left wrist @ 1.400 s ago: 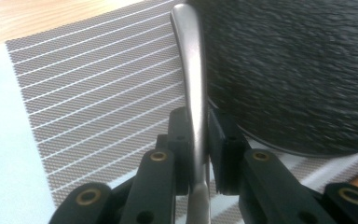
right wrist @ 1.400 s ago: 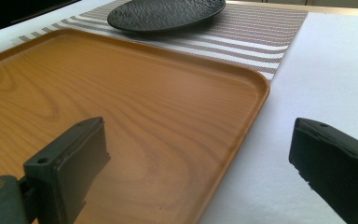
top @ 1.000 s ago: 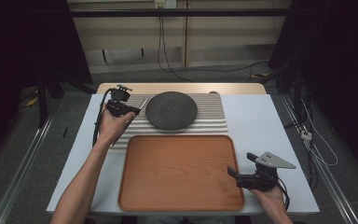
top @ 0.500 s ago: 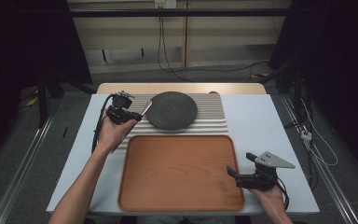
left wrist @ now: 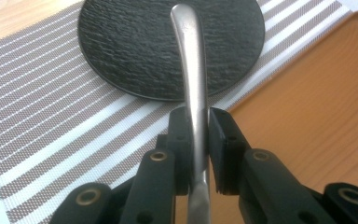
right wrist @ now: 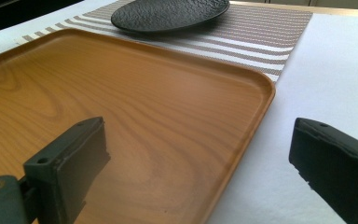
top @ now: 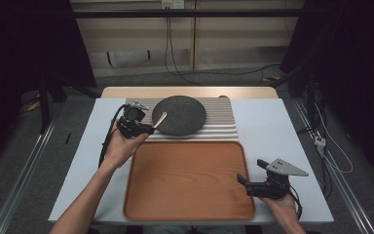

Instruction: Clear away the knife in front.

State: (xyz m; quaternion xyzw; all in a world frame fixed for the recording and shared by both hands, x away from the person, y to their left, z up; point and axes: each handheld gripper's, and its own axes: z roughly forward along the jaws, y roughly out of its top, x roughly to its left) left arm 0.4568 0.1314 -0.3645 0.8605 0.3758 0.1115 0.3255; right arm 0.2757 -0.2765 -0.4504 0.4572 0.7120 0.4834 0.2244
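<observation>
Two grippers on the table, so starting from the left: the left gripper (top: 148, 129) is clamped on a metal utensil handle (top: 159, 120), and from the high view you just get a thin silver sliver poking toward the near-left edge of the dark round plate (top: 179, 115). The left gripper view is way more useful here, since you can see both black pads squeezing the handle (left wrist: 193, 84) edge-on, with its rounded tip hanging over the plate's textured surface (left wrist: 135, 42) and the striped placemat (left wrist: 51, 116) underneath. Can't tell what kind of utensil it is, the business end is hidden.

Middle is the wooden tray (top: 190, 214), sitting just in front of the mat.

Far right, the right gripper (top: 242, 179) rests at the tray's right edge with its jaws spread wide, nothing in them; its own view shows the tray rim (right wrist: 256, 107) running between them.

Compared with a second ago, the left hand has carried the handle from the mat's left part over to the plate's edge. Right hand hasn't budged.
</observation>
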